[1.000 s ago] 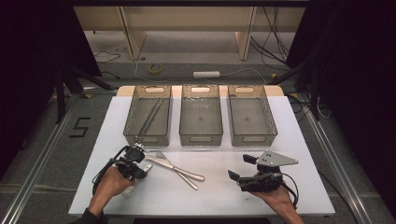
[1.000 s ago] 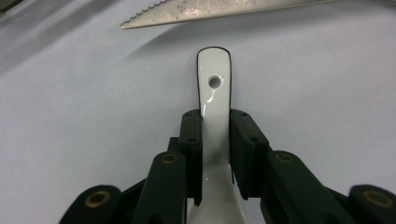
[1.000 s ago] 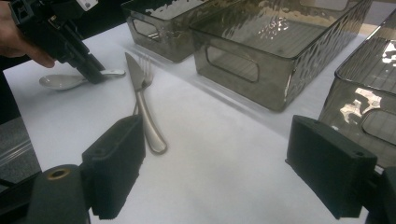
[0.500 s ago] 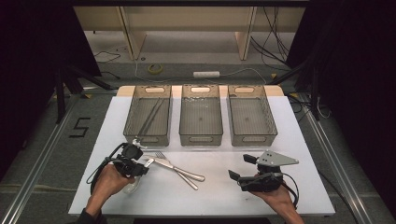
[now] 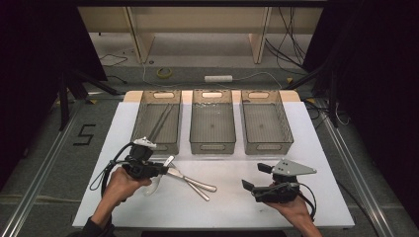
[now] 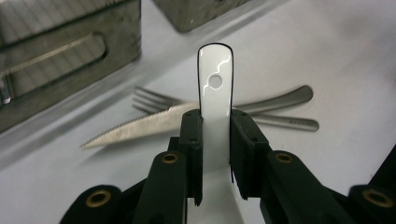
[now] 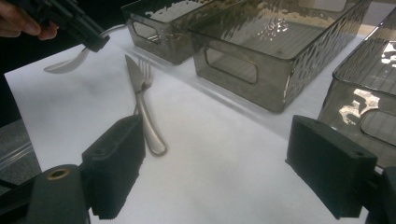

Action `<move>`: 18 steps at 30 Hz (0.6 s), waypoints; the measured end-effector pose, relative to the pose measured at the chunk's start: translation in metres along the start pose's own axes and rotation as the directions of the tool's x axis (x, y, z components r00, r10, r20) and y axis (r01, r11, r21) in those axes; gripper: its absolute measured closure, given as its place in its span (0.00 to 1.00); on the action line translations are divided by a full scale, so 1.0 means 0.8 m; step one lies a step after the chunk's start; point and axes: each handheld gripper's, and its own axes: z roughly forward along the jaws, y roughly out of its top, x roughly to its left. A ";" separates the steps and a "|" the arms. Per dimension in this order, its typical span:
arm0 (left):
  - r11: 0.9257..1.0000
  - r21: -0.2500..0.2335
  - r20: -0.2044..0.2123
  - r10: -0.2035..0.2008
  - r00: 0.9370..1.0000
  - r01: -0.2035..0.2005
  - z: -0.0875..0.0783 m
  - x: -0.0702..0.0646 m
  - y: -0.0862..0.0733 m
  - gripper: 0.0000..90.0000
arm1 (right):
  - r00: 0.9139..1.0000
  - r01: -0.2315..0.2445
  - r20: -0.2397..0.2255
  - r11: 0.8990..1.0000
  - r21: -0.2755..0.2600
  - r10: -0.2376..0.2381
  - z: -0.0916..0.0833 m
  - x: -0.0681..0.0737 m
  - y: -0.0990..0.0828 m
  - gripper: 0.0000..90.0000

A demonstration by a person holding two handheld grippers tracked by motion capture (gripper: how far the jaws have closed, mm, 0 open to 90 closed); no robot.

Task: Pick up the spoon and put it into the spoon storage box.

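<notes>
Surface: smooth white counter (image 5: 316, 163) over grey floor; dark room.
Bins: three translucent grey textured plastic bins (image 5: 212, 121) in a row, with handle cutouts.
Cutlery: one serrated steel knife (image 6: 140, 123) and one steel fork (image 6: 154, 100), crossed.
Left gripper (image 6: 215, 140): clenched on glossy white plastic spoon (image 6: 215, 88).
Right gripper (image 7: 233, 163): released, jaws wide.

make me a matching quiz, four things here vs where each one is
Things:
1. white spoon
2. knife
3. chopsticks
4. right tool

Places:
A. in the left bin
B. clamped in the left tool
C. lying on the table beside a fork
D. held open over the table's near right part

Pairs: 1-B, 2-C, 3-A, 4-D
</notes>
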 end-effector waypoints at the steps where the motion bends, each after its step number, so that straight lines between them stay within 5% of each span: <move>1: 1.000 -0.018 0.011 -0.002 1.000 0.003 0.000 -0.002 0.004 0.84 | 1.000 0.001 -0.002 1.000 -0.001 -0.001 0.000 0.000 0.000 0.23; 9: 0.995 -0.096 0.056 0.018 0.998 -0.013 -0.001 -0.013 0.034 0.84 | 1.000 -0.002 0.000 1.000 -0.002 0.002 0.000 -0.001 0.000 0.23; 18: 0.988 -0.153 0.056 0.018 0.998 -0.009 0.004 -0.013 0.066 0.84 | 1.000 -0.005 0.004 1.000 0.001 0.005 0.001 -0.001 -0.001 0.23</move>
